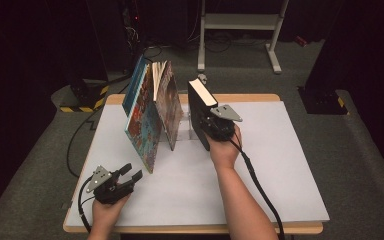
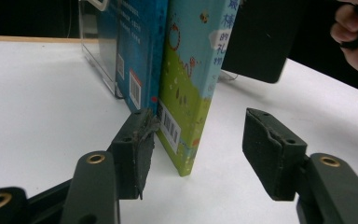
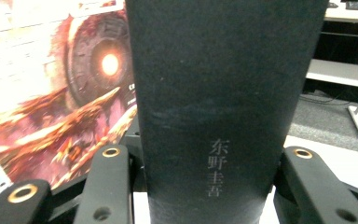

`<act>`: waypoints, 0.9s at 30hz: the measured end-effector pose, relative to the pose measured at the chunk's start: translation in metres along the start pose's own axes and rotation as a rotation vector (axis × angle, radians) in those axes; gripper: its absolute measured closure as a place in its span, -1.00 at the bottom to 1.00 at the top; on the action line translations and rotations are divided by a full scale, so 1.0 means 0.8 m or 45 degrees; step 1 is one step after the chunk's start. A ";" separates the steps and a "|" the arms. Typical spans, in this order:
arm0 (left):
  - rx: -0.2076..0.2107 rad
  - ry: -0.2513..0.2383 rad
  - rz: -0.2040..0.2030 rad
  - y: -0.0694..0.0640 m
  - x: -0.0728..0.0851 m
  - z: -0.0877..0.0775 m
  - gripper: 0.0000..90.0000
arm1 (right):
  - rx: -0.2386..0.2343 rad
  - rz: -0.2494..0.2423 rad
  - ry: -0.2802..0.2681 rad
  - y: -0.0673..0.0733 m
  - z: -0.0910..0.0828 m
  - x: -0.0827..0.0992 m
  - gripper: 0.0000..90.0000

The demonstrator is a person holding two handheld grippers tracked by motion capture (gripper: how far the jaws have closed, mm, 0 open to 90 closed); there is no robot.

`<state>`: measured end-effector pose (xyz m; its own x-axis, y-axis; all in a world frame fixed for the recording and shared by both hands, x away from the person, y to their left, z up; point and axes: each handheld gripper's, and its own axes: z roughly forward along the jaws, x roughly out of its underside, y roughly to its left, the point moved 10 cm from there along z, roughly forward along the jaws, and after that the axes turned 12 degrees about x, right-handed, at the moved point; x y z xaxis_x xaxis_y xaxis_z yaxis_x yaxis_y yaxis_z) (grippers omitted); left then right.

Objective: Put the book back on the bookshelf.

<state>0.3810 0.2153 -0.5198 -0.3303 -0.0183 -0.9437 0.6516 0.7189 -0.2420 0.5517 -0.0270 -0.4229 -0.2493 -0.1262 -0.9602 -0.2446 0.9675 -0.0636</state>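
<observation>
- Black book (image 1: 200, 107) is standing upright near the middle-back of the white table (image 1: 280, 165), gripped by the right gripper (image 1: 219, 127); jaws are clamping both covers, spine facing the gripper camera.
- Book is looking thick, matte black, pale page edge on top, small characters printed on the spine (image 3: 218, 165).
- Just to its left, apart from it, picture books (image 1: 150, 112) are leaning in a clear bookend stand (image 2: 98, 51).
- Left gripper (image 1: 125, 179) is hovering at the front-left table edge, jaws partly apart, holding nothing; the green book (image 2: 189, 93) corner is sitting ahead between them.
</observation>
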 end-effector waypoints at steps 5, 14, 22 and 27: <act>0.006 -0.009 -0.012 -0.001 -0.001 0.000 -0.04 | 0.040 0.001 0.005 0.002 0.021 -0.001 0.20; 0.001 0.018 0.020 -0.004 0.002 0.003 -0.04 | 0.077 0.045 0.009 -0.002 0.048 -0.001 0.20; 0.009 0.034 0.042 -0.009 0.004 0.006 -0.03 | 0.083 0.074 0.001 0.001 0.067 -0.002 0.20; 0.006 0.032 0.041 -0.008 0.004 0.005 -0.03 | 0.096 0.057 -0.014 0.002 0.072 -0.002 0.19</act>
<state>0.3786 0.2074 -0.5221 -0.3261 0.0227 -0.9451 0.6654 0.7156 -0.2124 0.6057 -0.0127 -0.4375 -0.2481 -0.0804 -0.9654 -0.1621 0.9860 -0.0404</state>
